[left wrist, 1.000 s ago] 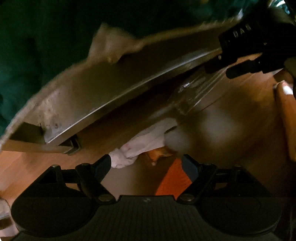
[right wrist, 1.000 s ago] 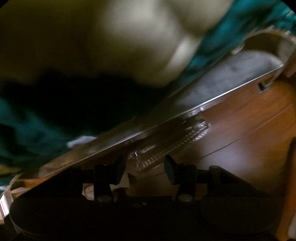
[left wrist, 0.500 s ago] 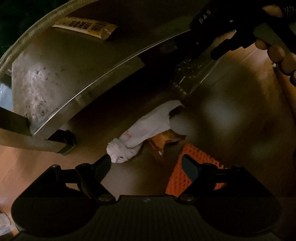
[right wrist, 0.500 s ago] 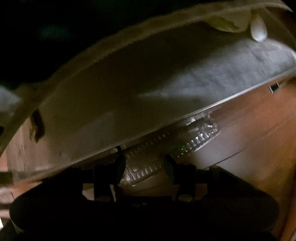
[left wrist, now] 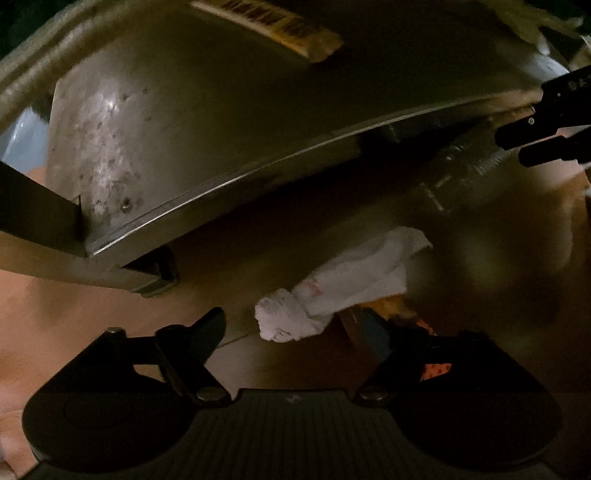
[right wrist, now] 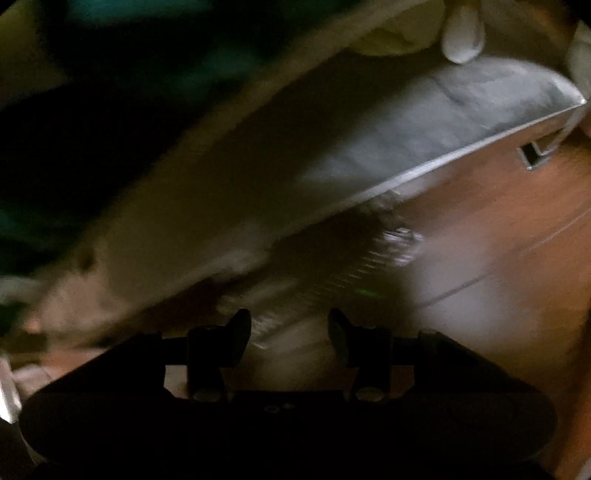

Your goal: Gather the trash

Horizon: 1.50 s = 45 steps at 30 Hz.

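A crumpled white tissue (left wrist: 332, 288) with red specks lies on the wooden floor, over an orange wrapper (left wrist: 391, 308). My left gripper (left wrist: 291, 334) points down at it. Its jaws are closing, the tissue's near end lies between them, and the pads do not touch it. A clear ribbed plastic container (right wrist: 332, 280) lies on the floor, half under the table edge, also seen as the clear container (left wrist: 465, 166) in the left wrist view. My right gripper (right wrist: 290, 332) stands open with that container's near end between its fingers; the picture is blurred.
A low grey metal table (left wrist: 184, 110) overhangs the floor just beyond both pieces of trash, with a leg bracket (left wrist: 155, 273) at left. A tan printed wrapper (left wrist: 273, 22) lies on its top. An orange dotted object (left wrist: 436, 367) shows behind my left gripper's right finger.
The left gripper has sunk toward the tissue, which now reaches between its narrower jaws. The right gripper has dropped a little closer to the clear container.
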Each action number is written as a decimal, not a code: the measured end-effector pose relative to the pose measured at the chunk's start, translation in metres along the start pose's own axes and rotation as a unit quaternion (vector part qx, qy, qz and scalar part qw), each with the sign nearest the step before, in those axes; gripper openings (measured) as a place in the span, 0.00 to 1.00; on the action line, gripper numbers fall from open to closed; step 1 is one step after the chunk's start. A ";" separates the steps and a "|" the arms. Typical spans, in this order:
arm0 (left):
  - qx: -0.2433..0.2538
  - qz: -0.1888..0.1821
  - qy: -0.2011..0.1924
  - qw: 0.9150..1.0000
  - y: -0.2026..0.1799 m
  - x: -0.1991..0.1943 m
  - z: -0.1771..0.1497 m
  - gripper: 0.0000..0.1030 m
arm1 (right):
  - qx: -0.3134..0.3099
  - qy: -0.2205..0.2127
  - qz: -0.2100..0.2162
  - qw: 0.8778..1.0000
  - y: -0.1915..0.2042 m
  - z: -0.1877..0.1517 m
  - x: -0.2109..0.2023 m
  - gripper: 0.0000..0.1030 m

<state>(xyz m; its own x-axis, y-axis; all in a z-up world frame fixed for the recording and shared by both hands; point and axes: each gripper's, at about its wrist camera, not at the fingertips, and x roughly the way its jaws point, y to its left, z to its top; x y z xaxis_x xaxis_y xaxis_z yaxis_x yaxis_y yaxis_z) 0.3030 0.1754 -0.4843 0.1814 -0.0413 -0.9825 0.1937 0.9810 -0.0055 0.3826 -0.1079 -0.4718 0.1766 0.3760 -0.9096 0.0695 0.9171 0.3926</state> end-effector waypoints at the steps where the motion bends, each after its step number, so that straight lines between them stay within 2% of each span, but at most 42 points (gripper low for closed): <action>1: 0.000 -0.002 -0.001 1.000 0.001 0.001 0.002 0.71 | 0.006 -0.002 0.004 1.000 0.005 0.000 0.001 0.45; 4: 0.002 -0.003 -0.006 1.000 0.001 0.004 0.004 0.71 | 0.021 -0.024 -0.022 0.999 0.017 0.002 0.004 0.45; 7: -0.009 -0.013 -0.004 1.000 0.005 0.008 0.007 0.63 | 0.073 -0.038 -0.049 0.995 0.026 -0.001 0.016 0.47; 9: -0.020 -0.021 0.000 1.000 0.006 0.011 0.007 0.62 | 0.083 -0.046 -0.072 0.993 0.029 -0.003 0.019 0.47; 13: -0.045 -0.050 0.020 0.998 0.015 0.024 0.004 0.40 | 0.057 0.008 -0.123 0.991 0.027 -0.009 0.041 0.45; 15: -0.051 -0.062 0.026 0.996 0.018 0.027 0.001 0.37 | 0.036 0.021 -0.127 0.991 0.016 -0.013 0.039 0.45; 17: -0.057 -0.071 0.028 0.995 0.020 0.029 -0.002 0.33 | -0.064 0.020 -0.130 0.989 0.023 -0.023 0.032 0.46; 18: -0.061 -0.075 0.030 0.995 0.020 0.029 -0.003 0.33 | -0.155 0.018 -0.133 0.979 0.037 -0.032 0.028 0.46; 19: -0.065 -0.079 0.031 0.994 0.022 0.030 -0.004 0.31 | -0.238 0.015 -0.128 0.963 0.049 -0.042 0.025 0.45; 21: -0.070 -0.081 0.033 0.994 0.024 0.028 -0.006 0.28 | -0.403 0.003 -0.120 0.907 0.071 -0.068 0.017 0.45; 22: -0.071 -0.078 0.035 0.994 0.025 0.026 -0.007 0.28 | -0.454 0.001 -0.114 0.883 0.074 -0.077 0.016 0.45; 24: -0.064 -0.070 0.039 0.995 0.026 0.022 -0.009 0.28 | -0.524 -0.008 -0.115 0.844 0.069 -0.090 0.015 0.45; 27: -0.069 -0.066 0.045 0.994 0.030 0.021 -0.014 0.28 | -0.597 -0.023 -0.130 0.792 0.049 -0.097 0.017 0.45; 28: -0.075 -0.066 0.049 0.994 0.032 0.023 -0.016 0.28 | -0.611 -0.035 -0.136 0.779 0.043 -0.101 0.017 0.45; 29: -0.077 -0.065 0.053 0.993 0.033 0.025 -0.018 0.28 | -0.618 -0.049 -0.141 0.772 0.035 -0.098 0.015 0.45; 35: -0.068 -0.063 0.076 0.993 0.028 0.032 -0.016 0.28 | -0.611 -0.106 -0.190 0.761 -0.010 -0.062 0.018 0.45; 39: -0.055 -0.065 0.084 0.993 0.023 0.037 -0.011 0.28 | -0.582 -0.144 -0.188 0.778 -0.021 -0.047 0.022 0.47; 43: -0.056 -0.066 0.092 0.992 0.030 0.042 -0.007 0.28 | -0.581 -0.184 -0.174 0.774 -0.017 -0.058 0.035 0.45; 45: -0.045 -0.064 0.093 0.993 0.029 0.039 -0.004 0.28 | -0.570 -0.177 -0.169 0.784 -0.023 -0.057 0.046 0.45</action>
<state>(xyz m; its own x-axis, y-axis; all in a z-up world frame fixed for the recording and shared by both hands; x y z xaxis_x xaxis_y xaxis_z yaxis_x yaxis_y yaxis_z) 0.3119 0.2027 -0.5236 -0.0212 -0.1403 -0.9899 0.1149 0.9832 -0.1418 0.3332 -0.1041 -0.5305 0.6125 0.2103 -0.7620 -0.7166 0.5546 -0.4230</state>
